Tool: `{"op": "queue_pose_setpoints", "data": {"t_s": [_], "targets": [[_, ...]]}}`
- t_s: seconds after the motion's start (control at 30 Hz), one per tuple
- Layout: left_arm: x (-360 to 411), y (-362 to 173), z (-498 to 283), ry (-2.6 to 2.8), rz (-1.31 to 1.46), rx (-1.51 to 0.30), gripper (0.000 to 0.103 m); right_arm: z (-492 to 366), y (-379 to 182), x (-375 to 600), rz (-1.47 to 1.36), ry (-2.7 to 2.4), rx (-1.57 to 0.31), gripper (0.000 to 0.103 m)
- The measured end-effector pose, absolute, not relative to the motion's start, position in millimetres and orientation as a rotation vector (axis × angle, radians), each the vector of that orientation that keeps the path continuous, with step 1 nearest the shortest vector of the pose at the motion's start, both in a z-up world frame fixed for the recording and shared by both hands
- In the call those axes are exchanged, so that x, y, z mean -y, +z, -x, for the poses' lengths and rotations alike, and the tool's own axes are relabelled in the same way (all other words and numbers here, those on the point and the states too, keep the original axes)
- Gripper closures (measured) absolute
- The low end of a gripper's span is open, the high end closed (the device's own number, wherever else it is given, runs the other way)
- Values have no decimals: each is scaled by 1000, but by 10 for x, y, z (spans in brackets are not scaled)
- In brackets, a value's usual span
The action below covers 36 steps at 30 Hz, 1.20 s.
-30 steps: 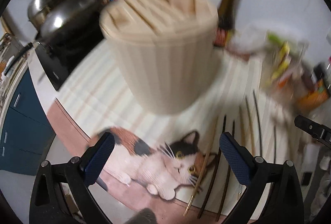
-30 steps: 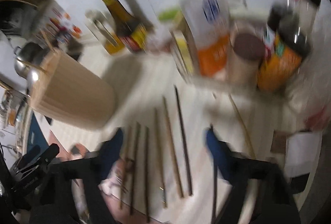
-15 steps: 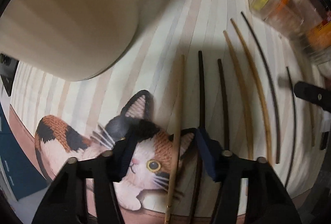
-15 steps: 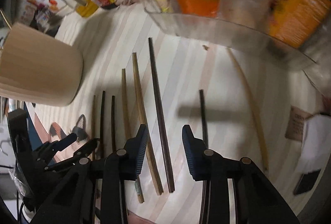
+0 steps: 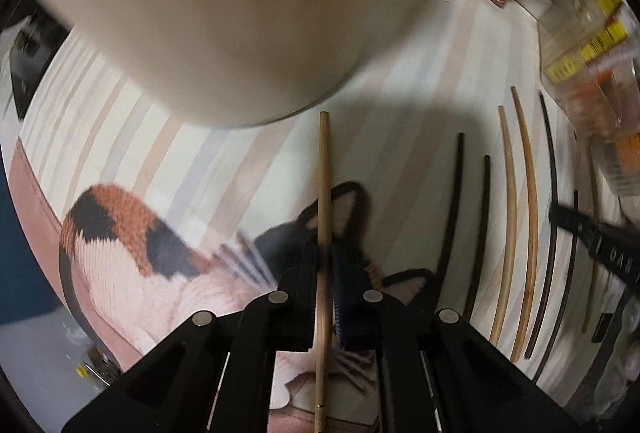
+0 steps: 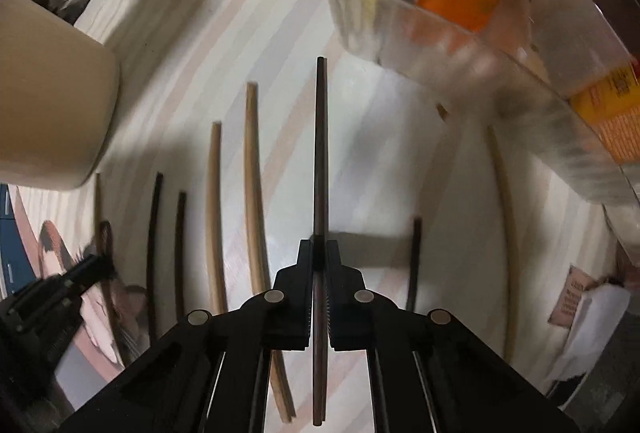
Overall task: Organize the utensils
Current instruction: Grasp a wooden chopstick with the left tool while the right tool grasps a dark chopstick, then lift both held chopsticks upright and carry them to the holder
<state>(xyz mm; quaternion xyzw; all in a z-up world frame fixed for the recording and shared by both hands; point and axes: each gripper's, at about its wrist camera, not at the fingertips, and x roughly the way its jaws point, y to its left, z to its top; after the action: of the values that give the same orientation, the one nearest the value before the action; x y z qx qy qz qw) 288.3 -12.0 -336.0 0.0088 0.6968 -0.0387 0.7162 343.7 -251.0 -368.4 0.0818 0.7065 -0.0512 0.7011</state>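
Both grippers have closed since half a second ago: my left gripper (image 5: 325, 265) now clamps the pale chopstick (image 5: 324, 169) lying on the cat mat (image 5: 120, 265) below the beige holder (image 5: 224, 13), and my right gripper (image 6: 320, 253) clamps the dark chopstick (image 6: 320, 137). Both picks look secured; the other sticks remain on the mat. Holder's rim is cut off; motion blur obscures whether either stick is lifted.

Black plastic gripper (image 5: 325, 265) linkages with round silver pivot pins, dark blue ribbed finger pads (image 5: 347, 273).
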Motion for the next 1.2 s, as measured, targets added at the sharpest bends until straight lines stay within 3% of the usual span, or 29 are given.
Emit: {"op": "queue_pose_setpoints", "data": {"t_s": [0.5, 1.07, 1.2], "targets": [[-478, -3351, -2476, -140, 7, -1591, 94, -2637, -3558, 2666, -309, -145, -1724, 97], [193, -3434, -2760, -148, -139, -1572, 91, -3097, -3718, 2447, -175, -197, -1787, 96], [271, -3428, -2735, -138, -149, -1558, 96, -3019, -3685, 2279, -140, -224, -1746, 97]]}}
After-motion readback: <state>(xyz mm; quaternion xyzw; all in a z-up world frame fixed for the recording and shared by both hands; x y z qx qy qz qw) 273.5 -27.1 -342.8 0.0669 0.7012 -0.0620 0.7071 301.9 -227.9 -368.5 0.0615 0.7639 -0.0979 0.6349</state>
